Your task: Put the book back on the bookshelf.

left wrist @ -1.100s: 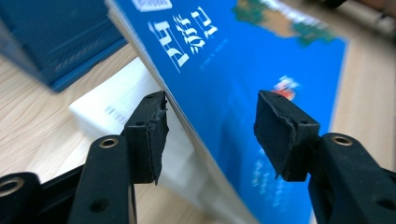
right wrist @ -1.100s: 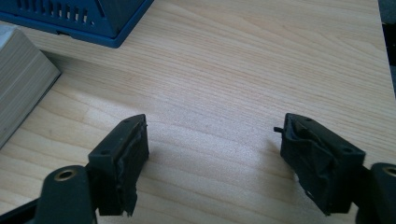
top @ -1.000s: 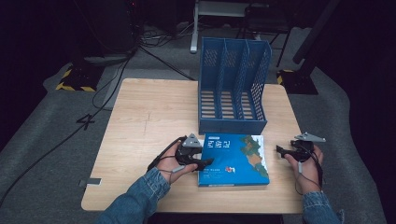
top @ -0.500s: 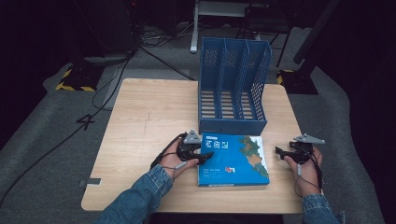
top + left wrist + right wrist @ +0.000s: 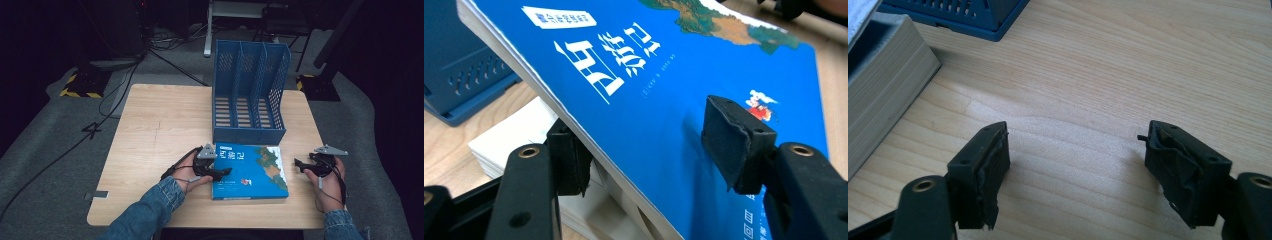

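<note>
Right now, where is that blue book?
The blue book lies flat on the table's near edge, just before the blue file rack, between both grippers.

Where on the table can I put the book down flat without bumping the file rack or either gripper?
The widest bare wood is the table's left half, between the left edge and the blue file rack. A narrower strip lies between the book and the right gripper. It is crowded along the front, where the left gripper straddles the lifted cover.

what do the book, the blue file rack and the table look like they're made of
Book: paper pages under a glossy printed cover, which shows sheen and a stacked page edge. File rack: probably moulded plastic, matte blue, with perforated walls. Table: pale wood grain, possibly laminate or veneer, smooth satin.
</note>
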